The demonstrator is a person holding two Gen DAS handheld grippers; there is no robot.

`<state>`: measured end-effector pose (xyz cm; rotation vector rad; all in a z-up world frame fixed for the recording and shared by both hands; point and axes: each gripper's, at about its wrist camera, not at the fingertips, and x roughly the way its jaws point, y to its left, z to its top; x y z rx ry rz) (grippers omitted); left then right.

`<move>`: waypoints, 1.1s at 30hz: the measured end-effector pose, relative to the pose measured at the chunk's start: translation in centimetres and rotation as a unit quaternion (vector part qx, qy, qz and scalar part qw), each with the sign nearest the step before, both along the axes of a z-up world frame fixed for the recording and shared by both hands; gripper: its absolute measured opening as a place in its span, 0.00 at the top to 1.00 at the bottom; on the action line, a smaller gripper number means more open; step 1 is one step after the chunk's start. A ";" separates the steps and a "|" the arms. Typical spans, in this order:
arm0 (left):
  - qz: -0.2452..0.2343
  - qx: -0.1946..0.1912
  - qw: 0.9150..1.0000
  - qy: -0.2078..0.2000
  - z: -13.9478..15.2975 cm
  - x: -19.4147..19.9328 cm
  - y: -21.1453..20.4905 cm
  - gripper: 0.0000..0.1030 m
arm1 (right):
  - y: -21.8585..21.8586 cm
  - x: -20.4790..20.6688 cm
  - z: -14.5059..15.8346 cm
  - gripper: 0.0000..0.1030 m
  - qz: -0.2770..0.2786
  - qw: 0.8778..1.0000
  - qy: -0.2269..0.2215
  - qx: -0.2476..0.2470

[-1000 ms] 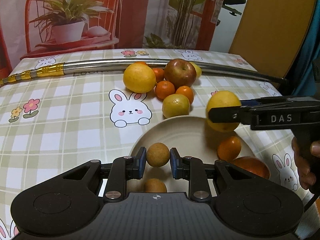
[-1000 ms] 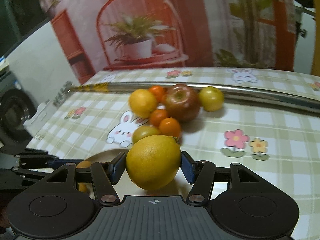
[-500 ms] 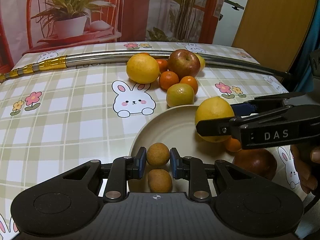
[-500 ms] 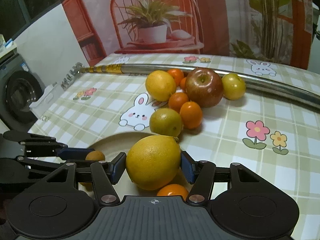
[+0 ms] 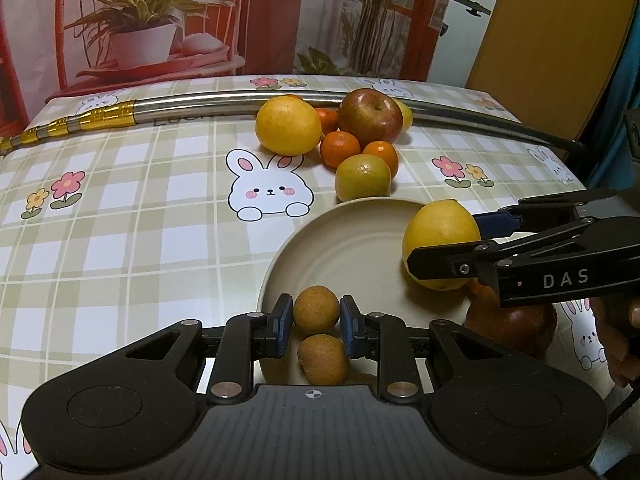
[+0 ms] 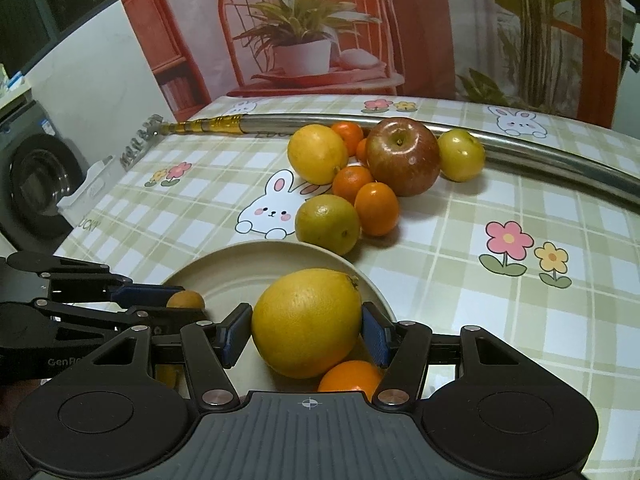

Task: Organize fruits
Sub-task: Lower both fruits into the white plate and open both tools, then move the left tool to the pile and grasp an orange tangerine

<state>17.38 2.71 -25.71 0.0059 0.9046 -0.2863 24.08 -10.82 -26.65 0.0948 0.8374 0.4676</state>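
My left gripper [image 5: 315,322] is shut on a small brown fruit [image 5: 316,309] over the near edge of the beige plate [image 5: 348,240]. A second brown fruit [image 5: 323,359] lies on the plate just below it. My right gripper [image 6: 306,330] is shut on a large yellow lemon [image 6: 307,322], held over the plate's right side; the lemon [image 5: 440,244] also shows in the left wrist view. Under it sit a small orange [image 6: 350,376] and a red apple [image 5: 512,326]. Beyond the plate [image 6: 256,268] lies a pile: a yellow citrus [image 6: 318,154], a red apple [image 6: 402,162], mandarins, a greenish citrus [image 6: 327,223].
A long steel rod [image 5: 208,104] with a gold end lies across the far side of the table, behind the fruit pile. A person's hand [image 5: 618,344] holds the right gripper at the table's right edge. A washing machine [image 6: 32,184] stands left of the table.
My right gripper has carried the lemon down and nearer, from beyond the plate's rim to over the plate. The left gripper kept its hold; the second brown fruit under it shows more.
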 end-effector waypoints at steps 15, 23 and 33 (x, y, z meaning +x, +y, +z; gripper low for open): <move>0.005 -0.012 1.000 0.006 0.1 -0.4 0.4 0.73 | -0.8 -0.9 0.7 0.47 -0.012 1.000 -0.009 -0.013; 0.013 -0.026 1.000 0.004 0.9 -0.3 0.8 0.60 | -1.9 -1.3 2.1 0.47 -0.021 0.999 -0.027 -0.006; 0.002 -0.043 0.999 -0.033 5.4 2.4 0.7 0.60 | -4.6 0.4 4.8 0.47 -0.058 0.996 -0.070 -0.012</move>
